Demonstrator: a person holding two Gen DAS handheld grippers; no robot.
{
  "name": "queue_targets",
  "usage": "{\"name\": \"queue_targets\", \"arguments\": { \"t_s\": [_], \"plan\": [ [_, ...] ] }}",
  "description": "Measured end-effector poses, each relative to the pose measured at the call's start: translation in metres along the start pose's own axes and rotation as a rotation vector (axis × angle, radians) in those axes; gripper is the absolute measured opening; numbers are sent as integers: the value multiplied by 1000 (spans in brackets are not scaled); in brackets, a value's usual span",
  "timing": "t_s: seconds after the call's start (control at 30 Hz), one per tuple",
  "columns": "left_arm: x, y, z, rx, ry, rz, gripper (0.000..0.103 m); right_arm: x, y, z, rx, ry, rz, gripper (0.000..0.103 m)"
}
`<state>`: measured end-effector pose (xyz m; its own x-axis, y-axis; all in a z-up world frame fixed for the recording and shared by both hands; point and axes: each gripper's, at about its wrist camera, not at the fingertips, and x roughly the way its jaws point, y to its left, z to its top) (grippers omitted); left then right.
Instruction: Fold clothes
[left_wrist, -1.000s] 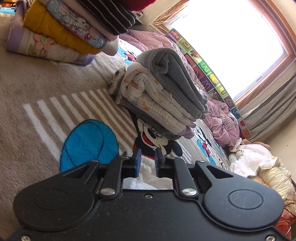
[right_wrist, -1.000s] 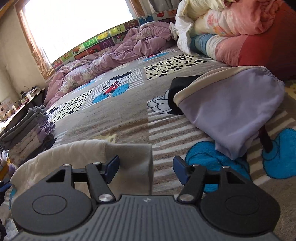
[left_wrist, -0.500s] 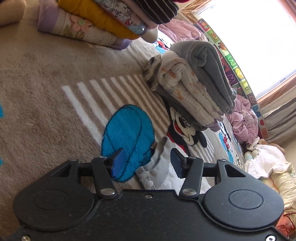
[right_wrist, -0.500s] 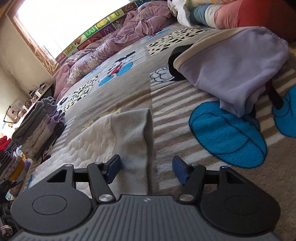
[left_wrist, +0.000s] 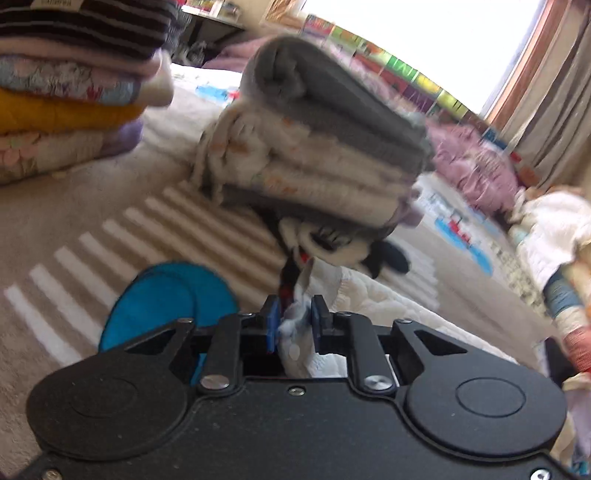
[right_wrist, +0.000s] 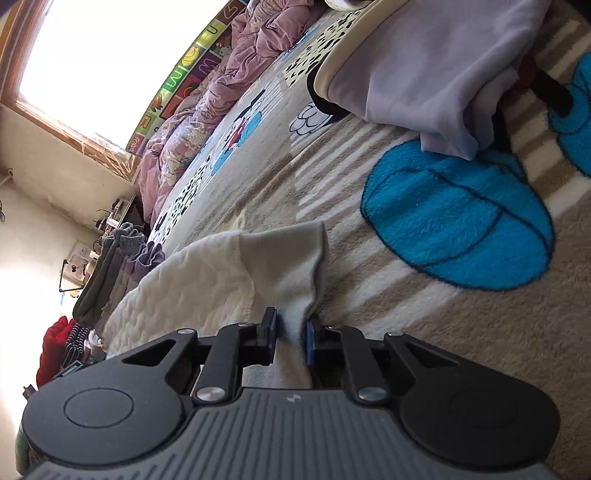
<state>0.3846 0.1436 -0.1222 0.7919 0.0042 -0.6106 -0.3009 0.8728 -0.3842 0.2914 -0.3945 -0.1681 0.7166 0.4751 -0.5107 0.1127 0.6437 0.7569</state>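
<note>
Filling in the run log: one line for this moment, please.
stage: gripping garment | left gripper: closing on white garment | right gripper: closing on its grey cuff | folded stack: behind, untouched

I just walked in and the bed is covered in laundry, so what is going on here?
A person holding a gripper in each hand is folding clothes on a cartoon blanket. The left gripper and the right gripper are both closing on edges of the same cream quilted garment, with cloth between the jaws of each. Two piles of folded clothes stand on the blanket beyond it, and a lilac garment still lies unfolded.
</note>
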Motion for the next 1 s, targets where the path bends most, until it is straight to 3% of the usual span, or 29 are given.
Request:
{"name": "queue_targets", "arguments": {
  "t_s": [0.07,0.13,0.2,0.4,0.53,0.67,0.73,0.77,0.8,0.87,1.0],
  "plan": [
    [-9,1,1,-10,-34,-14,32,-1,-1,0,0,-12,-13,16],
    [-24,-1,2,1,-81,-29,38,-1,3,2,-22,-39,-51,17],
    [-35,-6,3,15,-107,-64,38,-3,8,4,-50,-66,-86,22],
    [-38,-43,-7,119,-50,-281,38,-19,28,2,-202,-136,-187,35],
    [-45,-81,-27,239,-14,-443,37,-40,39,-14,-293,-169,-128,35],
    [-53,-125,-61,389,11,-515,37,-50,58,-48,-397,-172,-63,35],
    [-33,-142,-82,487,105,-410,38,-48,68,-69,-456,-145,-28,34],
    [-17,-147,-94,536,176,-329,37,-43,68,-77,-467,-109,-59,36],
    [-10,-146,-103,566,183,-303,37,-37,67,-85,-475,-69,-100,38],
    [-18,-146,-102,573,152,-300,37,-38,56,-93,-449,-93,-126,30],
    [-44,-130,-85,501,71,-271,37,-61,58,-102,-429,-177,-151,36]
  ]
}}
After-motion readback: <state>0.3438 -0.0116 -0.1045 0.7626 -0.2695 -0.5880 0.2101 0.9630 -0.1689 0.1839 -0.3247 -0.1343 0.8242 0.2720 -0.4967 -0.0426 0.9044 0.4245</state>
